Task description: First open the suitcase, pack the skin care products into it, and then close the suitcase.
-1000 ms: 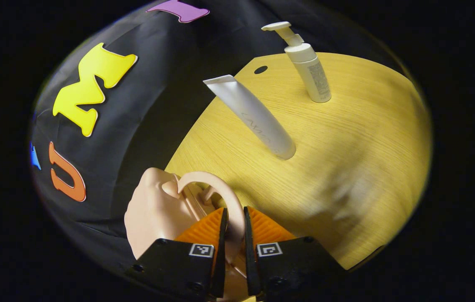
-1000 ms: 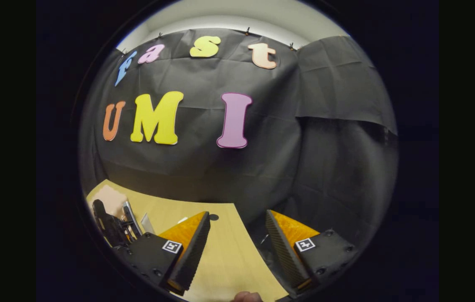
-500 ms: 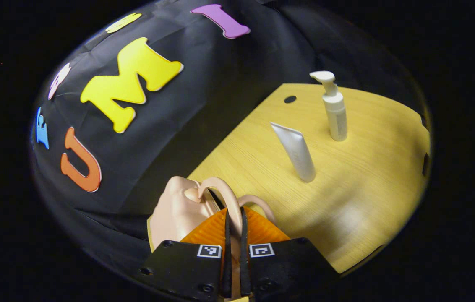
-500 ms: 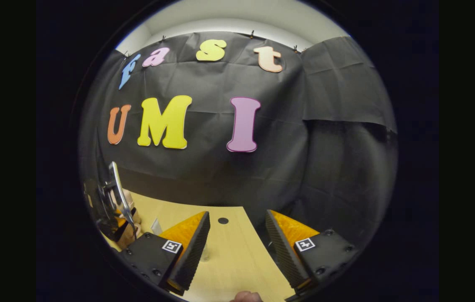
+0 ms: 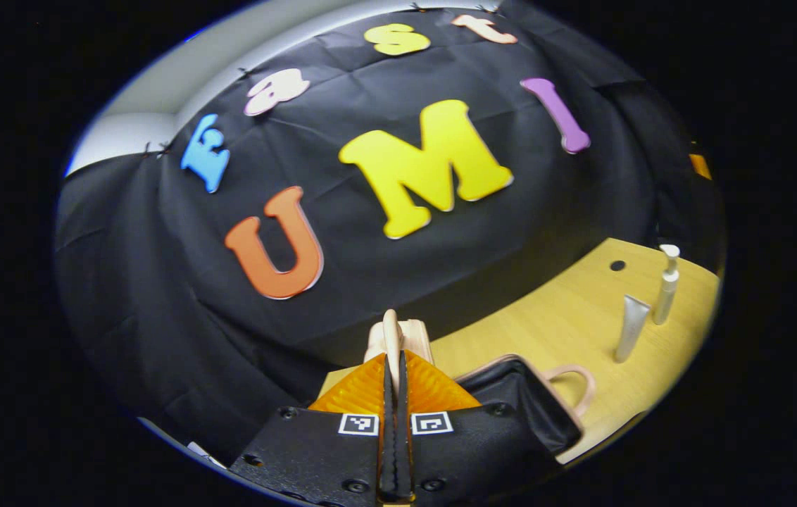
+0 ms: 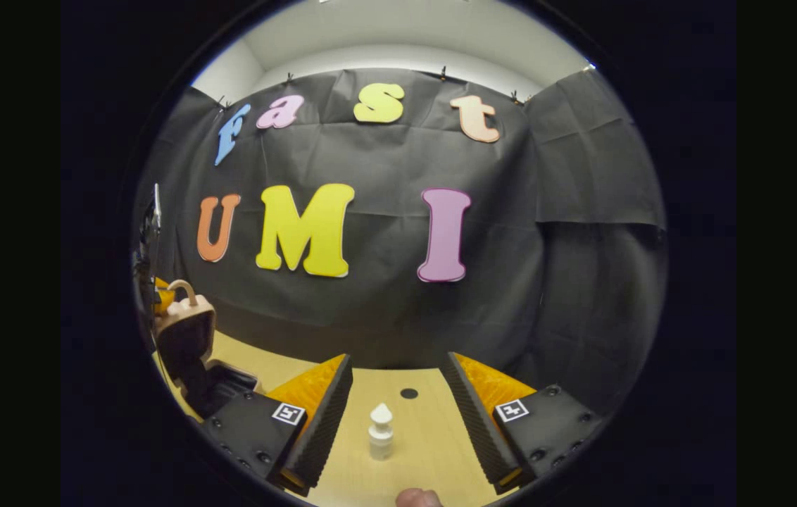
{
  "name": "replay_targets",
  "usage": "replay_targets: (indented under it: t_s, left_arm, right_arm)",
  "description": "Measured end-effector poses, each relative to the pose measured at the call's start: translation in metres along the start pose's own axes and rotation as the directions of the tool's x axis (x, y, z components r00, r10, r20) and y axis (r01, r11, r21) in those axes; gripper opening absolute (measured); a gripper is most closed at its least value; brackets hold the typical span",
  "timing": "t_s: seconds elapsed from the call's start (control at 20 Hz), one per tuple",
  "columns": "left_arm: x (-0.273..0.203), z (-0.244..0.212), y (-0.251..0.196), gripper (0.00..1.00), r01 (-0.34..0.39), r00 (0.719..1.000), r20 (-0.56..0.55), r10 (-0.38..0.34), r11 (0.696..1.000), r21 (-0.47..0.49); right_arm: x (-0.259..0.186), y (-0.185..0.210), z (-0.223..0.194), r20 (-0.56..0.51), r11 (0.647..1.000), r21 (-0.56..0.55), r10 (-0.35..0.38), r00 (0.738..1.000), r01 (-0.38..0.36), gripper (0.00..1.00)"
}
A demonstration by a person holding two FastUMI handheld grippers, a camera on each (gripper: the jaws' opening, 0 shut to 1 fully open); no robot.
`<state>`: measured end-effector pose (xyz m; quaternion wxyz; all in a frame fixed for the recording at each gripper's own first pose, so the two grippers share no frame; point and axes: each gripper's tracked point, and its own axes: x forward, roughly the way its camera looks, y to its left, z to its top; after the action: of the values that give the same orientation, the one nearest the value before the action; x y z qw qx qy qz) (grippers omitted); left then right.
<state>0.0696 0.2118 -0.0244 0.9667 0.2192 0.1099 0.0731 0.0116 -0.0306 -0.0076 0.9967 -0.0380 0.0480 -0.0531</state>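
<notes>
My left gripper point(image 5: 393, 360) is shut on the handle point(image 5: 390, 325) of the pink suitcase's lid and holds the lid raised. Below it, the suitcase base point(image 5: 519, 394) lies open with a dark lining and a second handle point(image 5: 572, 384). A white tube point(image 5: 631, 328) and a white pump bottle point(image 5: 666, 285) stand upright on the wooden table point(image 5: 546, 324), to the right. In the right gripper view, the open suitcase point(image 6: 187, 338) stands at the far left. My right gripper point(image 6: 398, 412) is open, and the pump bottle point(image 6: 380, 431) shows in its gap, untouched.
A small dark hole point(image 6: 409, 393) marks the table near its back edge. The black cloth wall rises right behind the table. A fingertip point(image 6: 418, 498) of the holding hand shows at the bottom of the right gripper view.
My left gripper has lifted the lid by its handle, so the suitcase now stands open. The right gripper has shifted, bringing the pump bottle into its gap.
</notes>
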Motion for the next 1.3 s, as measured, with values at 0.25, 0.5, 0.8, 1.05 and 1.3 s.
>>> replay_targets:
  t_s: [0.25, 0.5, 0.8, 1.05, 1.3]
  left_arm:
    - [0.01, -0.048, 0.091, 0.03, -0.121, 0.992, -0.037, 0.118, 0.99, -0.075]
    - [0.05, -0.133, 0.158, 0.03, -0.169, 0.984, -0.101, 0.149, 0.958, -0.232]
    - [0.089, -0.247, 0.152, 0.03, -0.086, 0.971, -0.24, -0.012, 0.914, -0.396]
    - [0.107, -0.315, 0.128, 0.03, -0.077, 0.934, -0.338, -0.117, 0.857, -0.509]
    - [0.108, -0.338, 0.127, 0.06, -0.125, 0.919, -0.385, -0.089, 0.859, -0.497]
  right_arm:
    - [0.001, 0.035, 0.022, 0.018, 0.999, -0.023, 0.032, 0.999, -0.032, 0.79]
    - [-0.001, 0.059, 0.041, 0.048, 0.998, -0.058, 0.041, 0.998, -0.038, 0.79]
    - [0.008, 0.088, 0.05, 0.044, 0.983, -0.172, 0.07, 0.997, -0.062, 0.79]
    - [0.011, 0.1, 0.047, 0.034, 0.979, -0.198, 0.063, 0.997, -0.055, 0.79]
    - [0.013, 0.094, 0.04, 0.023, 0.982, -0.188, 0.036, 0.999, -0.031, 0.82]
